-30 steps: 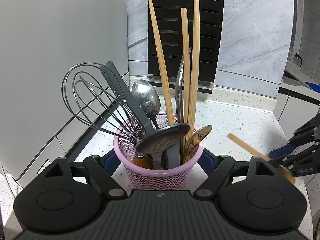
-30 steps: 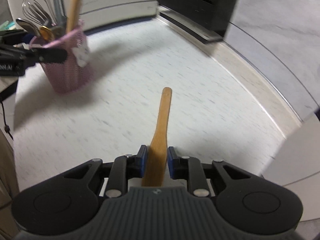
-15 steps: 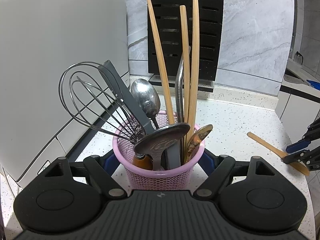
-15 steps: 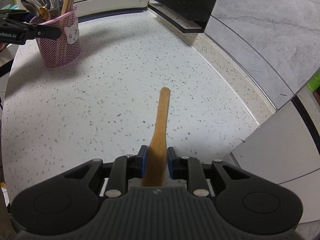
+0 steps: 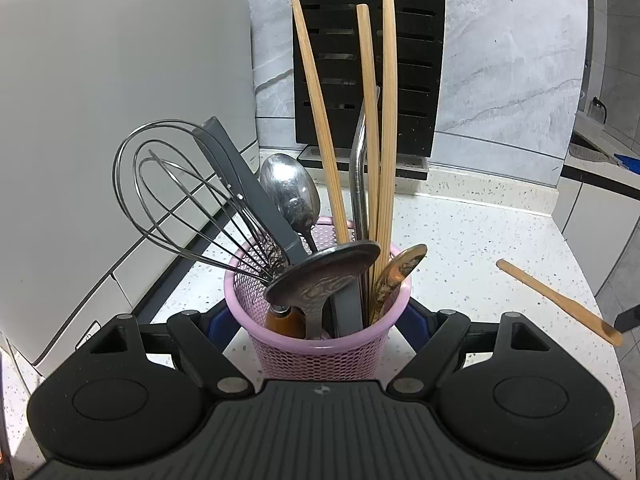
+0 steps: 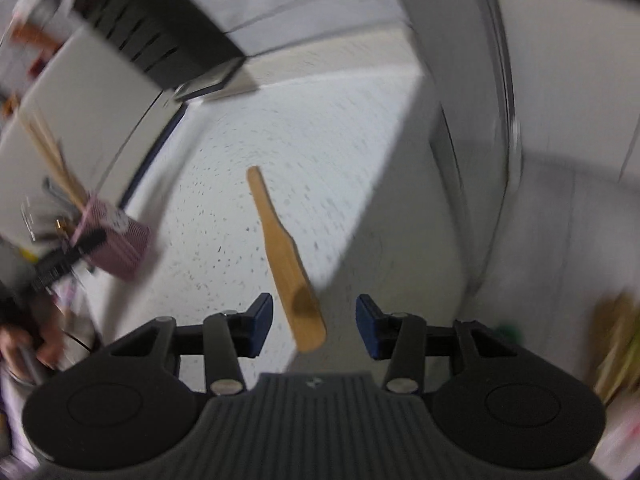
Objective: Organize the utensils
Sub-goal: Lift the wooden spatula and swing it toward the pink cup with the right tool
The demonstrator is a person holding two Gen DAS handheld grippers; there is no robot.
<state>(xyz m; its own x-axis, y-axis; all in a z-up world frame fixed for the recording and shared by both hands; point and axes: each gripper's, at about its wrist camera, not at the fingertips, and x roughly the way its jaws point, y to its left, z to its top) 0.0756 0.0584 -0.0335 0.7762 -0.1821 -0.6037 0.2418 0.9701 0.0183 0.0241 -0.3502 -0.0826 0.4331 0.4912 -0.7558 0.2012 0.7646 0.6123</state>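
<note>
A pink mesh basket (image 5: 320,356) stands on the speckled counter with a whisk (image 5: 180,192), a metal spoon (image 5: 290,192), long wooden sticks (image 5: 320,120), a metal straw (image 5: 358,168) and a dark ladle (image 5: 324,272) in it. My left gripper (image 5: 316,320) is closing on the basket's sides, one blue pad on each side. A wooden spatula (image 5: 556,300) lies on the counter to the right, its blade at the edge. In the blurred right wrist view the spatula (image 6: 280,248) lies between the opening jaws of my right gripper (image 6: 314,312); neither pad touches it.
A large white appliance (image 5: 120,120) fills the left side. A black knife block (image 5: 412,60) stands against the marble wall at the back. The counter (image 5: 480,232) ends just right of the spatula. A person's hand (image 6: 16,344) shows at the lower left.
My right gripper has let go of the wooden spatula, spread its jaws and rolled; the spatula now lies on the counter. The left gripper and the basket have stayed put.
</note>
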